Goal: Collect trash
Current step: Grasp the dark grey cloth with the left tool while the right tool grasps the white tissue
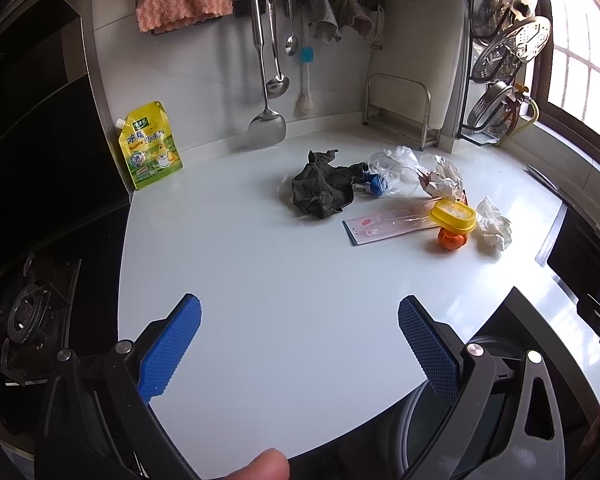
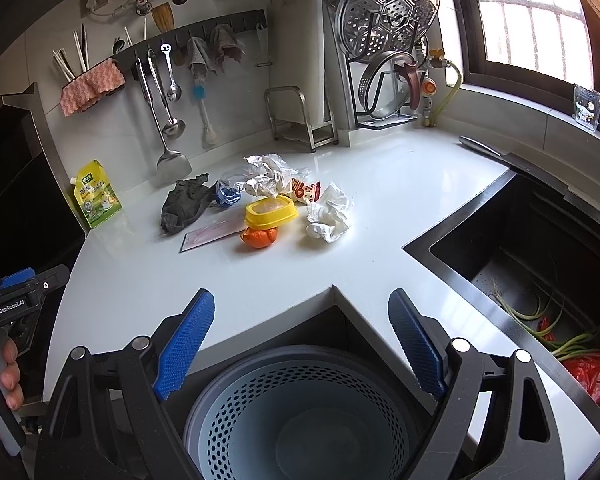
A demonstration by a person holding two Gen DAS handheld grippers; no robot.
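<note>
Trash pile [image 2: 276, 200] partly hides orange [image 2: 260, 237] under yellow lid [image 2: 271, 211] | white counter [image 1: 260, 280] bare near me | left gripper [image 1: 300, 320], right gripper [image 2: 301, 312] wide open, holding nothing.

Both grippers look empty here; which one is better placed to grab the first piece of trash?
Right, probably. The open right gripper sits over the bin, with the crumpled tissue on its side; the open left gripper is farther.

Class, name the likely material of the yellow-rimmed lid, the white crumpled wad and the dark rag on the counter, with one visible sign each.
Yellow-rimmed lid: probably plastic; glossy rim, translucent centre.
White crumpled wad: likely tissue paper; matte, soft creases.
Dark rag: cloth; limp, matte folds.
</note>
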